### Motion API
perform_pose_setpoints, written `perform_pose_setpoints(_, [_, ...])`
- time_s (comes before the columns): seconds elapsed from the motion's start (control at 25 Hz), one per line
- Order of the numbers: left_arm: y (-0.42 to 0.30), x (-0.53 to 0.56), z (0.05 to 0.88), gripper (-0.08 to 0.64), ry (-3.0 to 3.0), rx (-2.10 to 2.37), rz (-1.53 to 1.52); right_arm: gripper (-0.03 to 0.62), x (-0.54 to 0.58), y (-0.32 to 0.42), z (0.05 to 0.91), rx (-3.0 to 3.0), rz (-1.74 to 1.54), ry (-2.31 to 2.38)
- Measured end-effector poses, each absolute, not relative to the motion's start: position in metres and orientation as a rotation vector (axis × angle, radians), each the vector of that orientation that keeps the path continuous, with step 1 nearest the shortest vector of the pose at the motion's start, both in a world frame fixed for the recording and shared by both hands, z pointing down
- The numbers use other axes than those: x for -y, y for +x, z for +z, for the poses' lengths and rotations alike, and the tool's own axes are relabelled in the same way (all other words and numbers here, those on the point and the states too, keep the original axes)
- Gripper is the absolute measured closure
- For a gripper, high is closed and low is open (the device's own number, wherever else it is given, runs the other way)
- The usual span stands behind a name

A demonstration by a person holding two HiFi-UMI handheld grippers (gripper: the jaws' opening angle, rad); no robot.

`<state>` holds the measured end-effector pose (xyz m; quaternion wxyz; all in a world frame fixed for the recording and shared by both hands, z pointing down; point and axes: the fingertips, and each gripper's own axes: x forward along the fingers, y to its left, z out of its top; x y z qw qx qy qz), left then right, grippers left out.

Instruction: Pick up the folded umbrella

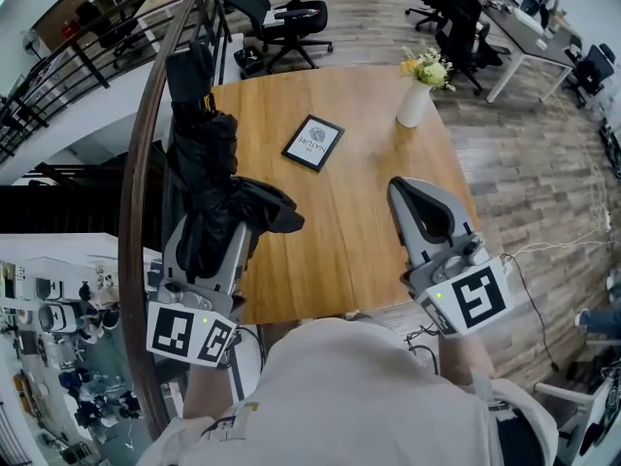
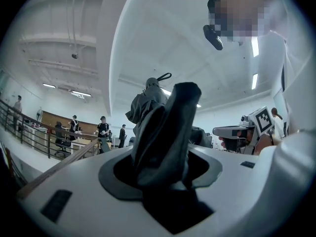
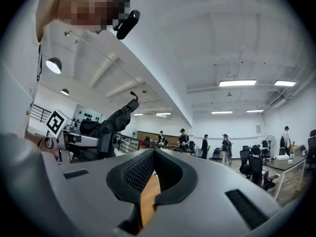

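Observation:
The folded black umbrella [image 1: 204, 163] stands nearly upright over the left edge of the round wooden table [image 1: 359, 231]. Its loose cloth hangs around my left gripper [image 1: 221, 223]. That gripper is shut on the umbrella's lower part, and in the left gripper view the dark cloth [image 2: 165, 132] fills the space between the jaws of the left gripper [image 2: 163, 154]. My right gripper [image 1: 406, 190] hovers over the table's right side, shut with nothing in it. In the right gripper view the right gripper [image 3: 154, 154] shows only table wood behind its jaws, with the umbrella [image 3: 111, 125] off to the left.
A framed picture [image 1: 312, 143] lies on the middle of the table and a white vase of flowers [image 1: 415, 100] stands at its far right edge. A curved wooden handrail [image 1: 141, 183] runs along the left. Office chairs [image 1: 291, 17] and desks stand beyond the table.

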<state>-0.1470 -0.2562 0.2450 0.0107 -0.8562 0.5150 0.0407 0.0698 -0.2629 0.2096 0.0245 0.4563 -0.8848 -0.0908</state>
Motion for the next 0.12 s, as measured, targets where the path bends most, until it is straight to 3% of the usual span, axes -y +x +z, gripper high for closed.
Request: perform_pose_setpoints(0.12, [-0.1408,0.2579,0.2462,0.314,-2.691,-1.605,0.151,0.565,0.2647,0.0762,0.2127,2.718,-0.290,1.429])
